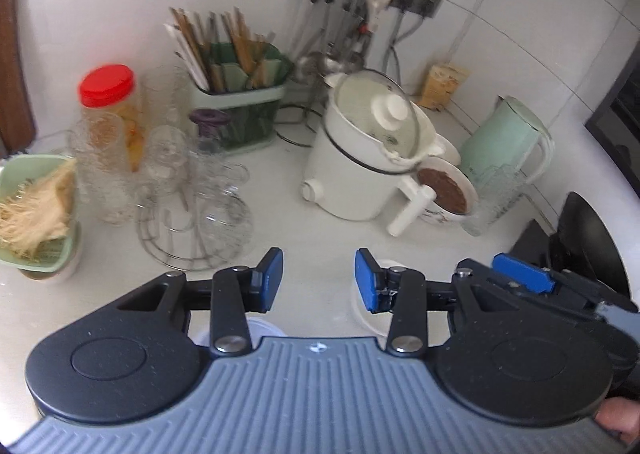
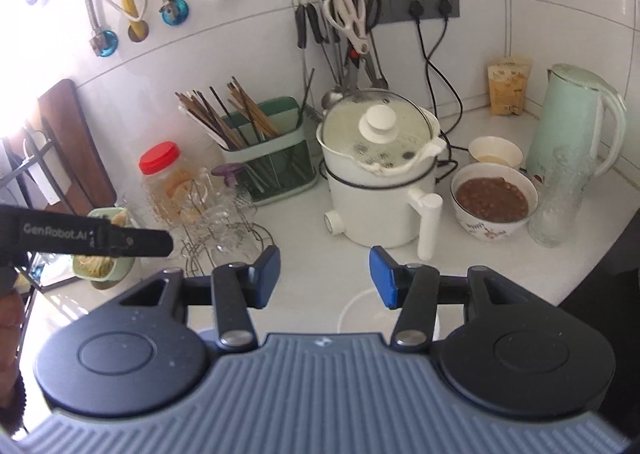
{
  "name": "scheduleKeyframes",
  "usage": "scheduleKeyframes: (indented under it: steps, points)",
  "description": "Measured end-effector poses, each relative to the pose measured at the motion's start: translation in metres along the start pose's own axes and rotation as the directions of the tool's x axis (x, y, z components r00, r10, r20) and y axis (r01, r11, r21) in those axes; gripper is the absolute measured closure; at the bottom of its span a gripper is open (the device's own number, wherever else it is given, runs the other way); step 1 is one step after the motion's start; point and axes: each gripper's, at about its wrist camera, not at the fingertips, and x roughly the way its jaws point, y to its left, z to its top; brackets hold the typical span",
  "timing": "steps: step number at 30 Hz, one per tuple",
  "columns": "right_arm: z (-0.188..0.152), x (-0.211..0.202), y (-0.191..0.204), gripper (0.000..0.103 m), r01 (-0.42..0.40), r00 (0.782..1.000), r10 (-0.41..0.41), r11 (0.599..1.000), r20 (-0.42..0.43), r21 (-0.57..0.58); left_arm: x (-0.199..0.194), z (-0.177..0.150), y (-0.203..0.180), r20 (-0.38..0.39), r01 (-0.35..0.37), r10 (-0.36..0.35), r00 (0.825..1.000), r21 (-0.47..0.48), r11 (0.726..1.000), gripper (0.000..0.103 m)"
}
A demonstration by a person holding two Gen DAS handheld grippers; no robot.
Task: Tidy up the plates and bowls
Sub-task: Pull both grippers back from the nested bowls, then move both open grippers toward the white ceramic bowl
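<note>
- Left wrist view: left tongs part-open, nothing between the pads, above the white worktop.
- White dishes lie under the tongs, mostly hidden; can't tell plate from bowl.
- Right wrist view: right tongs likewise part-open and empty; a white plate sits just below.
- Further right, near the pot, a bowl of brown food and a small cream bowl.
- Judged step: between picks, choosing a dish. Next move calls for lowering one set of tongs over a rim, squarely, before closing.
</note>
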Motion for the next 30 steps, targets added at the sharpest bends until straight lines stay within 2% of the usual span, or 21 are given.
scheduleKeyframes:
  steps: [4, 7, 14, 18, 22, 30]
  points:
    - [-0.006, -0.006, -0.011, 0.051, 0.032, 0.999, -0.032, 0.999, 0.001, 0.000, 0.011, -0.005, -0.016, -0.007, 0.025, -0.025, 1.000, 0.027, 0.999, 0.058]
    - [-0.008, -0.008, -0.023, 0.051, 0.055, 0.998, -0.056, 0.998, 0.015, 0.020, 0.019, -0.006, -0.021, -0.012, 0.048, -0.048, 0.999, 0.010, 0.999, 0.058]
    - [-0.013, -0.007, -0.050, 0.051, 0.094, 0.995, -0.096, 0.993, 0.030, 0.074, 0.038, 0.002, -0.029, -0.011, 0.031, -0.031, 0.999, 0.023, 0.999, 0.058]
    - [-0.018, 0.000, -0.059, 0.051, 0.133, 0.991, -0.133, 0.987, 0.002, 0.087, 0.057, 0.003, -0.038, -0.047, 0.039, -0.038, 0.998, 0.037, 0.999, 0.058]
    - [-0.023, 0.008, -0.063, 0.051, 0.134, 0.991, -0.133, 0.989, -0.021, 0.062, 0.078, 0.001, -0.047, -0.086, 0.038, -0.034, 0.996, 0.041, 0.998, 0.058]
    - [-0.037, 0.029, -0.091, 0.051, 0.156, 0.986, -0.148, 0.981, -0.076, 0.116, 0.119, -0.003, -0.057, -0.161, 0.026, -0.016, 0.987, 0.055, 0.998, 0.058]
